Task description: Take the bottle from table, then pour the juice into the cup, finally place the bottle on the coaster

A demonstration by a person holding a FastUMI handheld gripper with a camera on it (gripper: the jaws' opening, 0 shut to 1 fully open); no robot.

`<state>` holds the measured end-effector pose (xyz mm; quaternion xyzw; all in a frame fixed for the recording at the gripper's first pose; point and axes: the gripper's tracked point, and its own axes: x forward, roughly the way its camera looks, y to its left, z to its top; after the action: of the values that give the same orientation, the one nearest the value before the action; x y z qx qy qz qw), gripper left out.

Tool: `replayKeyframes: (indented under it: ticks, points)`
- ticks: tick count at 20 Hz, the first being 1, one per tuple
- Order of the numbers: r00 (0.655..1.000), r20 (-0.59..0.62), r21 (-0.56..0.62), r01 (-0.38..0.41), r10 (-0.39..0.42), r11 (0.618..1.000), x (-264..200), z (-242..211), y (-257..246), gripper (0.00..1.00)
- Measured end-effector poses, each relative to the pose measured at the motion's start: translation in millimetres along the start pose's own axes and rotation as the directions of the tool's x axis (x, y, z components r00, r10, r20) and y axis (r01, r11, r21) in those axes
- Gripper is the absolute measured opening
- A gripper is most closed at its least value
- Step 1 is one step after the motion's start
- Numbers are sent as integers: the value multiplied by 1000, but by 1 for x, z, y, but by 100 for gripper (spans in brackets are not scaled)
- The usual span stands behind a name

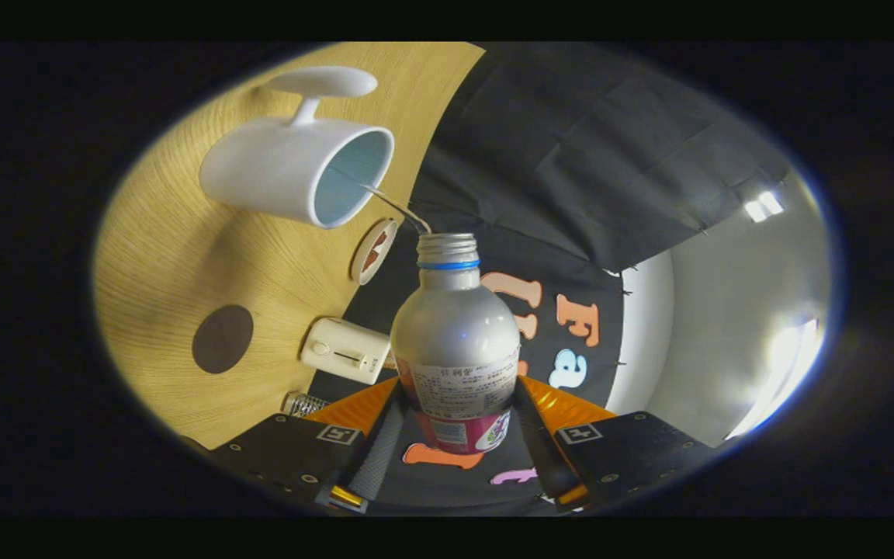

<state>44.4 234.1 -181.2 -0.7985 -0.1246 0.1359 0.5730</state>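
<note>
Gripper (459, 435) clamped on the bottle (455, 334), one finger pressing each side of its lower part, by the label. Bottle sticking out ahead between the fingers, cap off, open neck with a blue ring pointing toward the cup (299, 171). Thin stream (396, 206) running from the bottle's mouth across to the cup's rim. Cup white outside, pale blue inside, well beyond the fingertips and off to the left, standing on the table (160, 256), handle on the far side from the bottle. Round coaster (374, 250) with a red pattern just past the bottle's mouth, a bit left, near the table's edge, between cup and bottle. Dark round mat (222, 338) on the wood, left of the bottle. Small cream box (344, 351) with a knob close to the left finger. Shiny little thing (303, 404) by the left finger, too small to tell what.
</note>
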Motion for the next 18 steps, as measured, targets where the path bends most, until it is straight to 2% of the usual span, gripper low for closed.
replayKeyframes:
  ticks: [12, 15, 18]
  points:
    - [997, 48, 20, -54, 53, 998, 6, 23, 17, 77]
    - [994, 55, 90, -103, 99, 991, 6, 27, 31, 77]
    - [994, 42, 199, -106, 99, 974, 7, 27, 33, 77]
